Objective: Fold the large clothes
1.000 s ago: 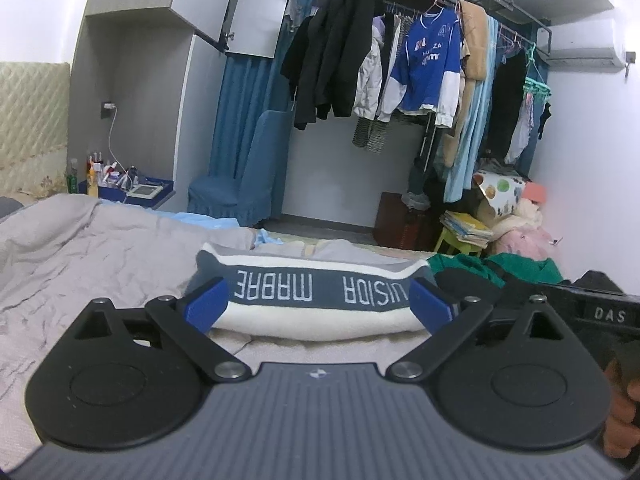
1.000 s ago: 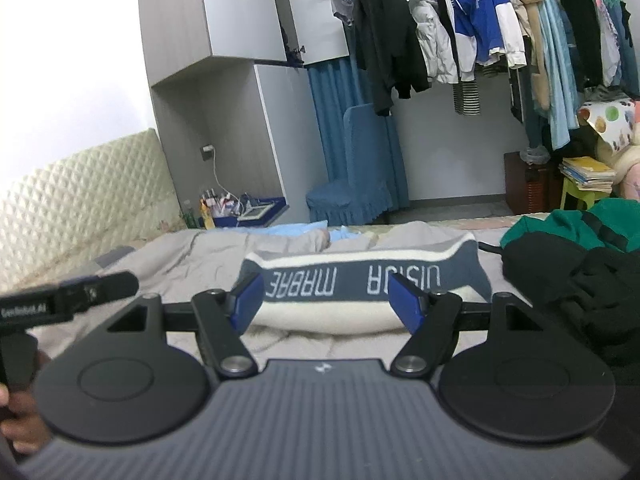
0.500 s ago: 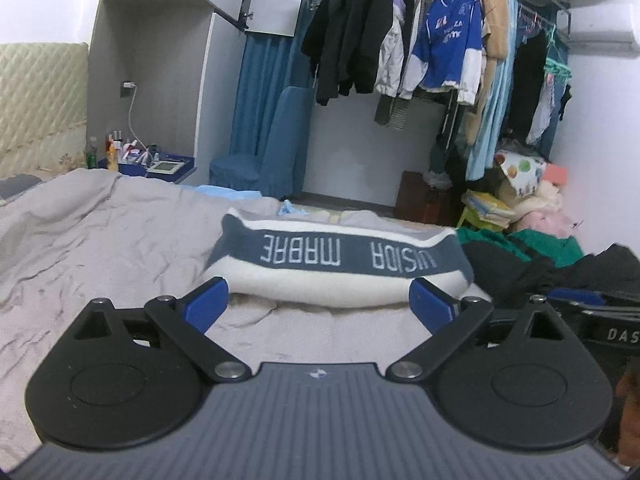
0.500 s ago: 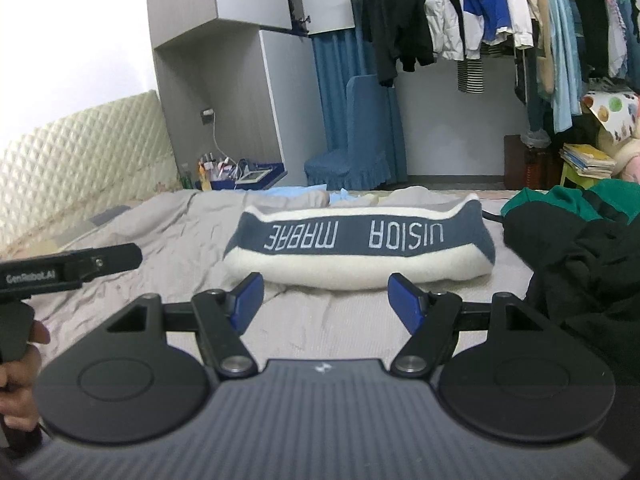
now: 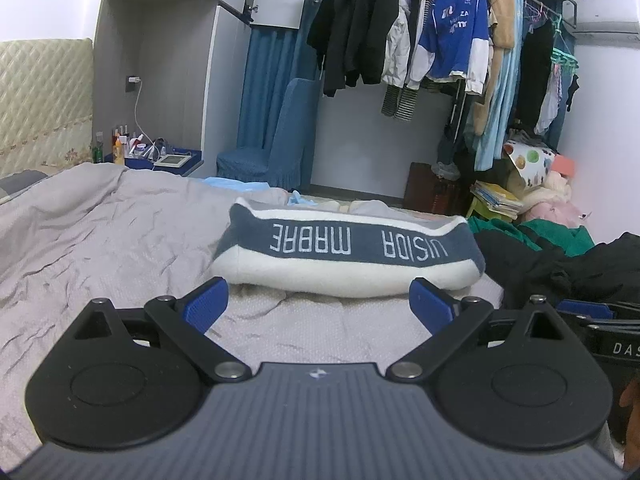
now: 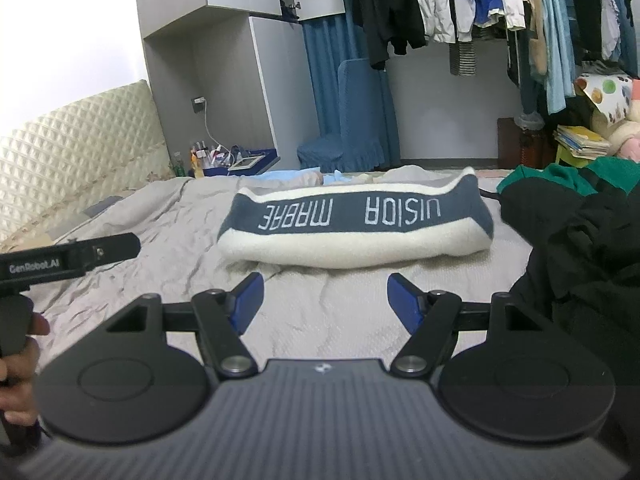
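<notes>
Folded sweater (image 5: pixel 344 256) lies mid-frame on the bed (image 5: pixel 100 232). Both hand-held grippers, left (image 5: pixel 318 300) and right (image 6: pixel 326 294), gape wide, empty. Best next: grasp the dark clothes (image 6: pixel 580 240) at right by their edges.

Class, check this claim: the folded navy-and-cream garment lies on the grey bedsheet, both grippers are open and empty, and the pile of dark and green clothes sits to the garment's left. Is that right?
Not quite. The pile of dark and green clothes sits to the right of the folded garment, as the right wrist view shows. The rest holds: the garment lies on the grey bedsheet, and the left gripper and right gripper are open and empty.
</notes>
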`<move>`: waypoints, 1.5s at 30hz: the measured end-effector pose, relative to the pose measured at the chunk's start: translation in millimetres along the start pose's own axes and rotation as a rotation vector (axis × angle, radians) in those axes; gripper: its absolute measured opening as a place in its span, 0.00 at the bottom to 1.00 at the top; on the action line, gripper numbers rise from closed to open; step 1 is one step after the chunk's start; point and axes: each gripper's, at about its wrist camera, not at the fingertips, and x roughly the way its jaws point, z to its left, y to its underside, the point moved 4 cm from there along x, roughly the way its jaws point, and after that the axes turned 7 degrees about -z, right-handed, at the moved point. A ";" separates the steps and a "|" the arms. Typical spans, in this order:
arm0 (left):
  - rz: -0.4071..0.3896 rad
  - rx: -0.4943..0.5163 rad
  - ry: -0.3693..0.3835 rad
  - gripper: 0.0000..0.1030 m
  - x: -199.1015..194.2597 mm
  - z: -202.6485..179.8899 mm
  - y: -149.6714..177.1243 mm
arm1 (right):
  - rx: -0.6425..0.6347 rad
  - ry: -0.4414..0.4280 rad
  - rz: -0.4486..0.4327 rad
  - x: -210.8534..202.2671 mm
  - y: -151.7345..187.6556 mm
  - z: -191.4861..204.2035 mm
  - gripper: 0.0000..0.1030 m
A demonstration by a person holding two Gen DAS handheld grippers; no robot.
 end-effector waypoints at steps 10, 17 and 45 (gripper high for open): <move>-0.010 -0.006 -0.011 0.96 -2.6 -0.9 -1.7 | 0.004 0.006 0.004 0.8 0.4 0.6 0.69; -0.018 -0.012 -0.008 0.98 -6.1 -0.6 -3.3 | -0.019 0.014 0.005 0.1 0.1 3.4 0.69; -0.016 -0.030 -0.024 1.00 -12.2 3.2 -8.2 | -0.006 0.068 -0.003 -1.3 -0.7 0.1 1.00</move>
